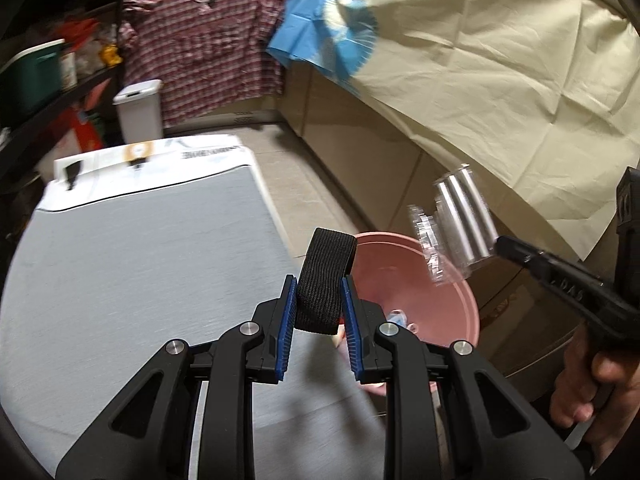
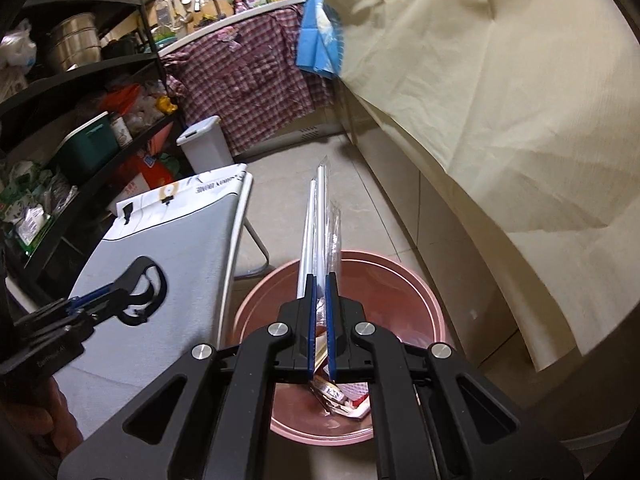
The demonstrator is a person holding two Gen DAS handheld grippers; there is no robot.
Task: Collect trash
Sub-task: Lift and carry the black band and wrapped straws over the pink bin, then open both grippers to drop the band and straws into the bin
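My left gripper (image 1: 318, 284) is shut on a black elastic strap (image 1: 326, 280) that stands up between its blue pads, above the edge of a grey ironing board (image 1: 140, 260). Just right of it is a pink bin (image 1: 448, 292). My right gripper (image 2: 320, 278) is shut on a clear packet of white straws (image 2: 318, 216) and holds it over the pink bin (image 2: 400, 280), which has wrappers (image 2: 340, 396) at the bottom. The left wrist view shows the packet (image 1: 460, 220) above the bin's rim, pinched by the right gripper (image 1: 505, 246). At the left of the right wrist view, the left gripper (image 2: 128, 286) carries the strap (image 2: 150, 292).
A cream cloth (image 1: 500, 80) hangs over the cabinets on the right, close to the bin. A white pedal bin (image 2: 204, 144) and a plaid shirt (image 2: 248, 80) stand at the far end. Dark, crowded shelves (image 2: 80, 92) run along the left. A tiled floor strip (image 2: 360, 200) lies between the board and the cabinets.
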